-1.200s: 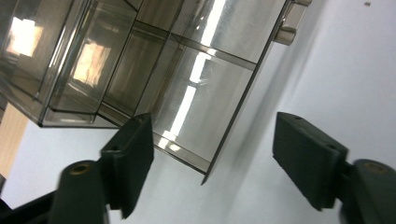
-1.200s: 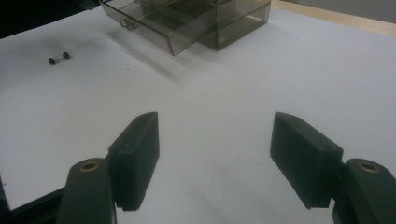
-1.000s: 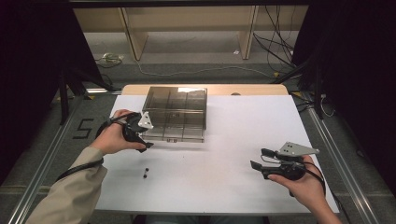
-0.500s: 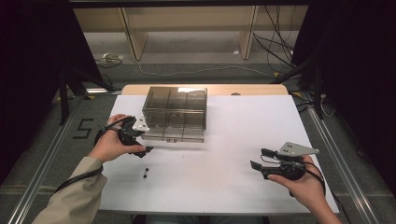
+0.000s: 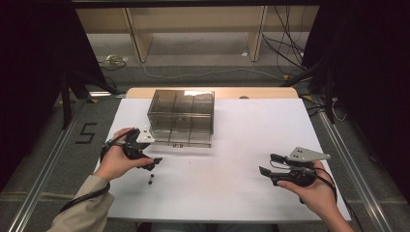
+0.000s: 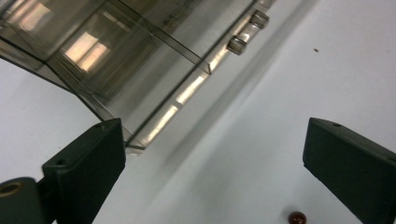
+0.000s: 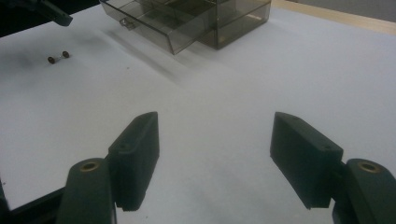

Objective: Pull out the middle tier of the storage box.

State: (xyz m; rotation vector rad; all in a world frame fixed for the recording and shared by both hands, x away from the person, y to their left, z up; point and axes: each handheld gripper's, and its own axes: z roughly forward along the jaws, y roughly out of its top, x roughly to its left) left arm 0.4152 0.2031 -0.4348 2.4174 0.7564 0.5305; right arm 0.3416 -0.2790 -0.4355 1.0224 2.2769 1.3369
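A smoky clear drawer box (image 5: 181, 115) stands at the table's far middle, its bottom drawer (image 7: 154, 23) pulled out a little, with a small handle (image 6: 247, 32) on the front. My left gripper (image 5: 153, 163) hovers just in front of the box's left corner. Its jaws have just been opening and stand wide apart (image 6: 215, 158) with nothing between them. A tiny pair of red-brown beads (image 5: 151, 180) lies on the white table just below that gripper, with one bead (image 6: 297, 217) near its right jaw. My right gripper (image 5: 268, 164) is open and empty (image 7: 215, 158) at the front right.
The white tabletop (image 5: 241, 145) has a wooden strip (image 5: 227, 92) along its far edge. Metal rails (image 5: 355, 164) run down both sides. Shelving legs and cables lie on the floor beyond the table.
My left gripper has drawn back from the box's front toward the person and sunk a little, ending above the beads. The right gripper has stayed put.
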